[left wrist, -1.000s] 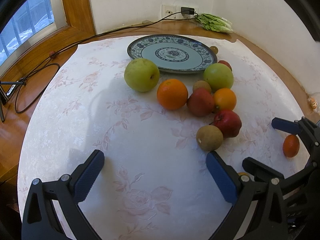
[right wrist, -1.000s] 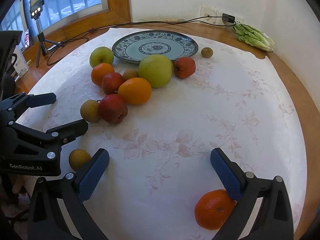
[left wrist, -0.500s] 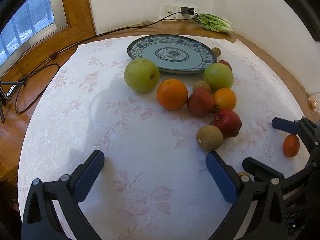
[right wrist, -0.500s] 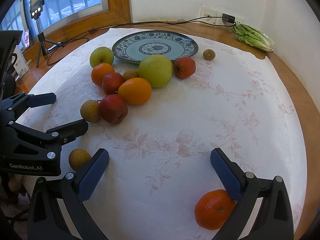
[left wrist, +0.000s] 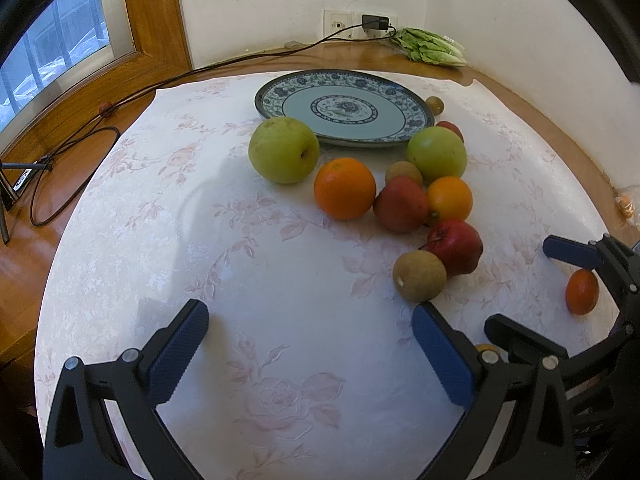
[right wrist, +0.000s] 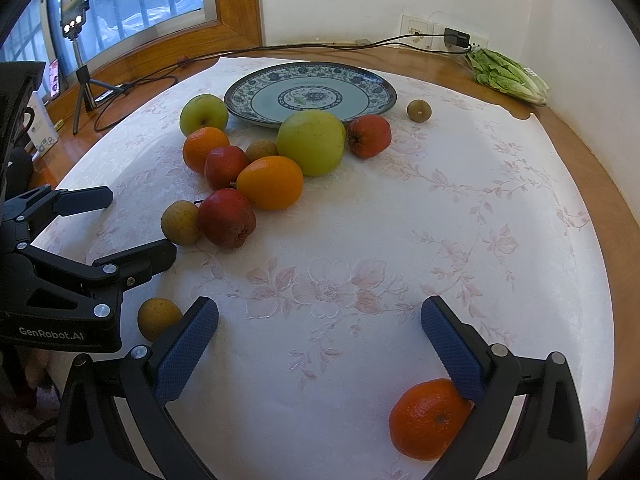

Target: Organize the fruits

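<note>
An empty blue patterned plate (left wrist: 344, 108) (right wrist: 310, 96) sits at the back of the white flowered cloth. In front of it lies a cluster of fruit: two green apples (left wrist: 284, 150) (right wrist: 312, 142), oranges (left wrist: 344, 189) (right wrist: 270, 182), red apples (left wrist: 456, 246) (right wrist: 226, 218) and small brown fruits (left wrist: 419, 276). My left gripper (left wrist: 310, 320) is open over bare cloth, short of the cluster. My right gripper (right wrist: 320, 312) is open too. A tangerine (right wrist: 428, 420) rests against its right finger, and a small yellow-brown fruit (right wrist: 158, 318) lies beside its left finger.
A bunch of lettuce (right wrist: 506, 76) lies at the back right by a wall socket with a charger (right wrist: 456, 36). Its cable (left wrist: 240, 60) runs left along the wooden table. A phone on a tripod (right wrist: 74, 24) stands by the window.
</note>
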Action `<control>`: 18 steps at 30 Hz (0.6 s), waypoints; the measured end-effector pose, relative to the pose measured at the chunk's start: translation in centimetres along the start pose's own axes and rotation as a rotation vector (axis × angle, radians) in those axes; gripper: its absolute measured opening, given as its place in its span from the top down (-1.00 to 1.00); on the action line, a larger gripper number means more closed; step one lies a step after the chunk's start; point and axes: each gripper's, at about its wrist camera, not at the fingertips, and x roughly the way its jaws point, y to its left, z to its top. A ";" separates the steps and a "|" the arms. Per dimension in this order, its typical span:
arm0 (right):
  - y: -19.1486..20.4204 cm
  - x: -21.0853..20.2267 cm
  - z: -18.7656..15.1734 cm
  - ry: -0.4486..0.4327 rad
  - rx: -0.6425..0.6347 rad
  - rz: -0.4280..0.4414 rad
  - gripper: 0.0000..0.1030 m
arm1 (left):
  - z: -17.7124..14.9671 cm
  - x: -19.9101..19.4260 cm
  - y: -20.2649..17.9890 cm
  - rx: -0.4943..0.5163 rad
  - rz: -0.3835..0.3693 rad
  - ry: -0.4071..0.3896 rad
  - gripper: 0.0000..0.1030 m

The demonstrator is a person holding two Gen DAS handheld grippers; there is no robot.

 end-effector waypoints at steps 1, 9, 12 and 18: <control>0.0 0.0 0.0 0.000 0.000 0.000 -1.00 | 0.0 0.0 0.0 0.000 0.000 0.000 -0.99; 0.0 0.0 0.0 -0.001 0.000 0.000 -1.00 | 0.0 0.0 0.0 0.000 0.000 -0.001 -0.99; 0.0 0.0 0.0 -0.001 0.000 0.000 -1.00 | 0.0 0.0 0.0 0.000 0.000 -0.002 -0.99; 0.0 -0.1 0.0 0.002 0.001 0.002 -1.00 | 0.1 -0.2 0.1 0.002 -0.002 -0.003 -0.99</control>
